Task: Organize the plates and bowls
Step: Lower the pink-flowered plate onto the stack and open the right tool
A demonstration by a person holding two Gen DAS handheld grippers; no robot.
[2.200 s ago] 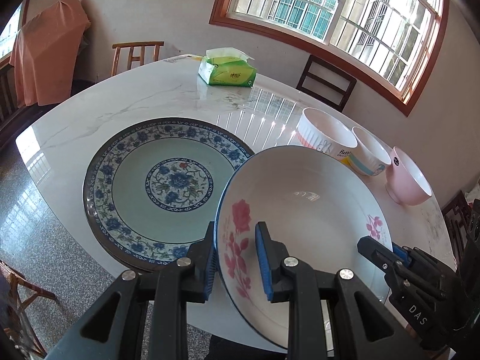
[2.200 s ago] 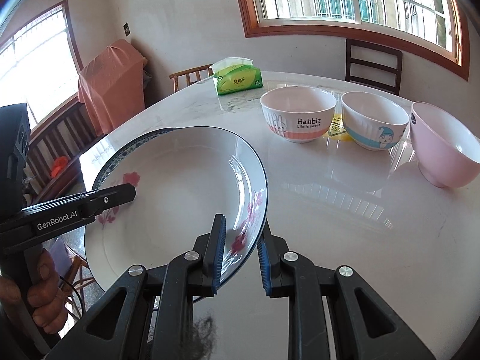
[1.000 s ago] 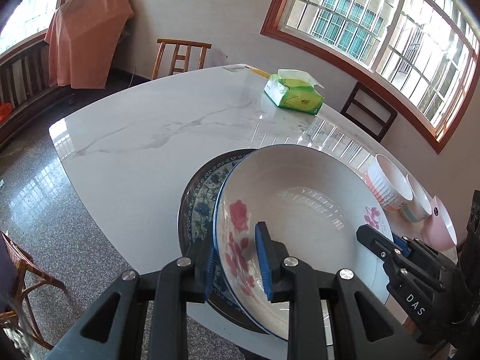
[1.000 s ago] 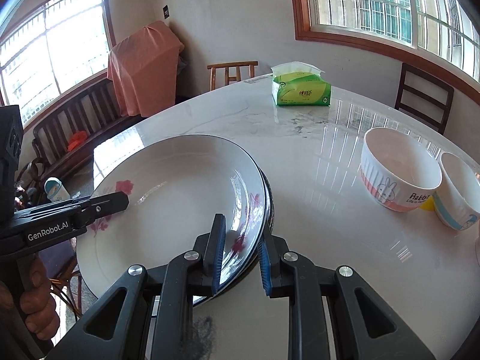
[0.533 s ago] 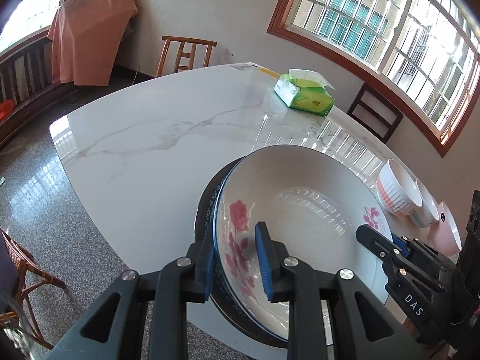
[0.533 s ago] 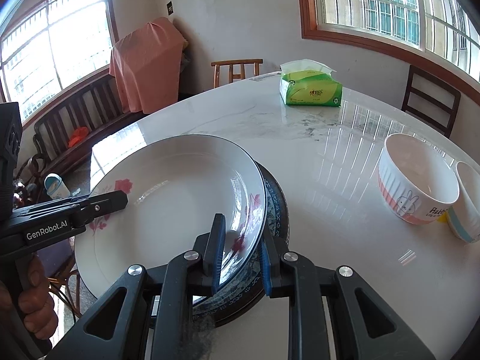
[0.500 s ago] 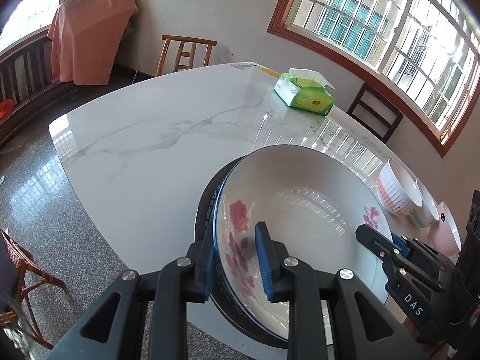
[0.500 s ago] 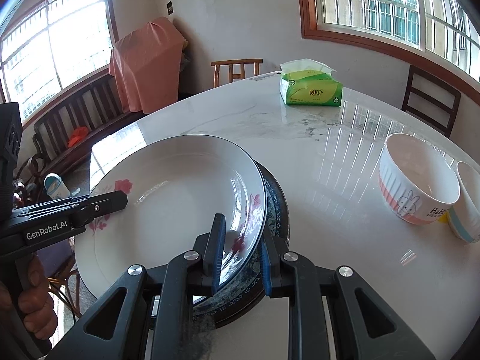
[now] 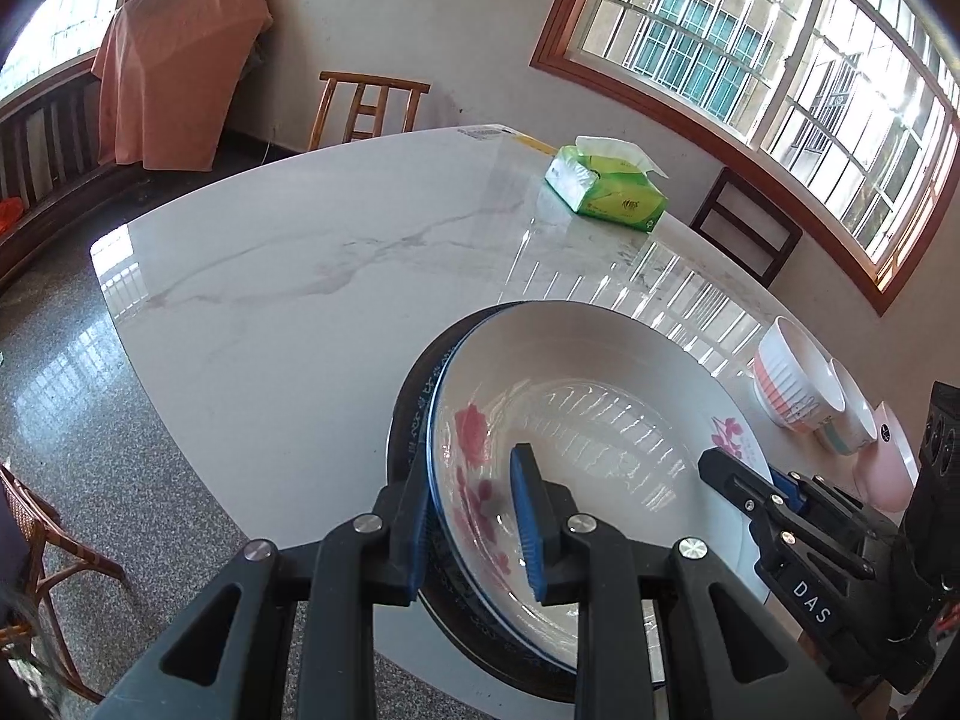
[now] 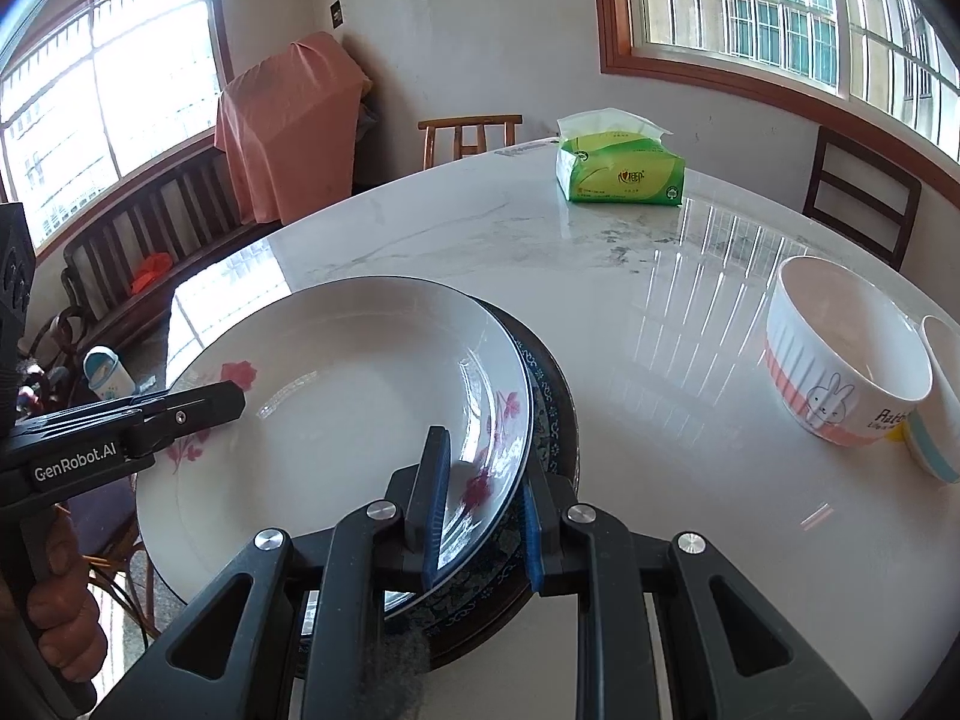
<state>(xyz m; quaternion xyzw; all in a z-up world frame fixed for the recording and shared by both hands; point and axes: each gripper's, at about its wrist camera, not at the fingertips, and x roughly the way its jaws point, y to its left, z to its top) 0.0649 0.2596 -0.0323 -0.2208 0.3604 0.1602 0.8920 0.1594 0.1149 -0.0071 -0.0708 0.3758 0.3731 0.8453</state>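
Observation:
A white plate with pink flowers (image 9: 588, 414) (image 10: 336, 414) lies on top of the blue patterned plate (image 9: 414, 414) (image 10: 549, 420) near the table's front edge. My left gripper (image 9: 474, 516) straddles the white plate's near rim, with its jaws wider than the rim. My right gripper (image 10: 480, 510) straddles the opposite rim in the same way, jaws spread. A white rabbit bowl (image 10: 840, 354), a second white bowl (image 10: 939, 408) and a pink bowl (image 9: 888, 468) stand to the right.
A green tissue pack (image 10: 618, 171) sits at the far side of the marble table (image 9: 300, 276). Wooden chairs (image 10: 468, 132) stand around the table. A bench with an orange cloth (image 10: 288, 120) lines the left wall.
The white plate was carried left and lowered onto the blue patterned plate. Both grippers' jaws have opened a little off its rim since half a second ago.

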